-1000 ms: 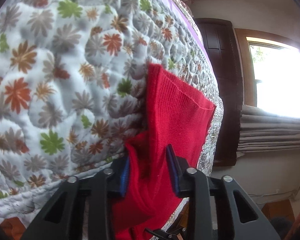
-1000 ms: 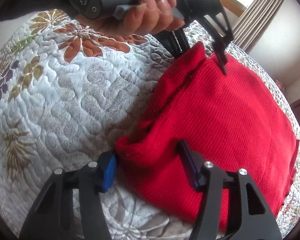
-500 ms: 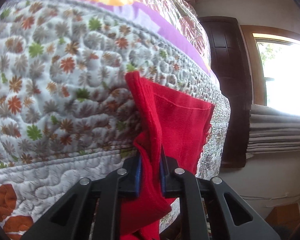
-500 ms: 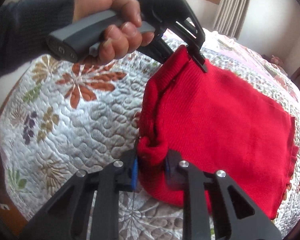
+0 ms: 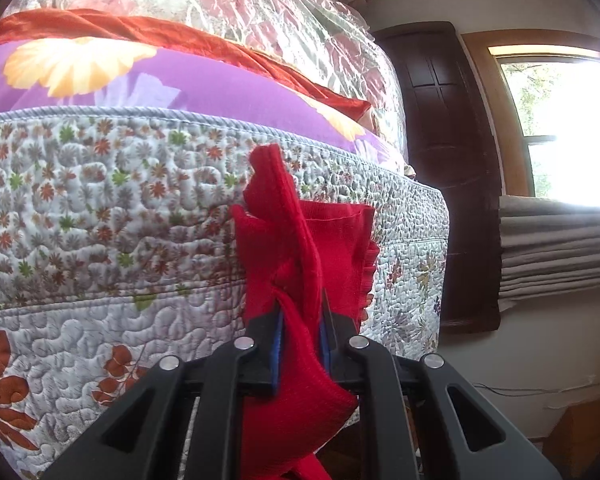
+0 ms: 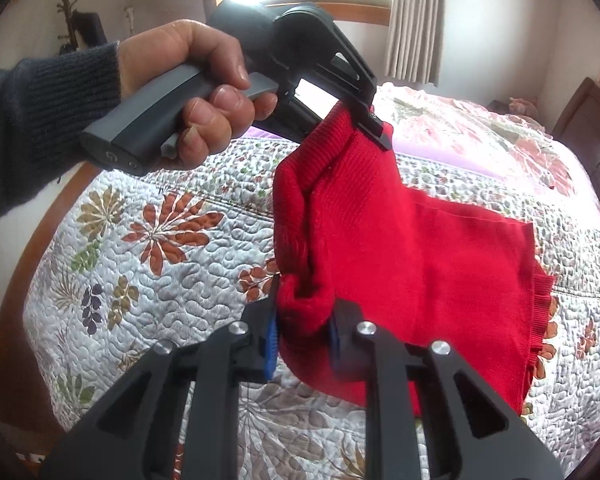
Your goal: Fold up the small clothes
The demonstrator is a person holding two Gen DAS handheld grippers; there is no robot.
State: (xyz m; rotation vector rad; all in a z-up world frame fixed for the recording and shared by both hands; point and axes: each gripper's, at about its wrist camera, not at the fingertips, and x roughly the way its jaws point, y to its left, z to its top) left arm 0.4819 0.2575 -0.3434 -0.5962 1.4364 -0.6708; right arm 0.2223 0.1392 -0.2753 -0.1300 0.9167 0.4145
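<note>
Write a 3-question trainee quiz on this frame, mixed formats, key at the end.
1. True or false: both the left gripper and the right gripper are shut on the red knit garment.
2. The garment's far edge: A) rests on the floral quilt; B) hangs clear of it.
3. What does the person's hand hold?

Key: 1 true; 2 A; 3 the left gripper's handle.

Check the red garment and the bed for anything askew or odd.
Nothing looks damaged. The red garment hangs bunched and uneven between the left gripper and the right gripper, each shut on a scrunched corner; its far hem lies rumpled on the quilt.
</note>
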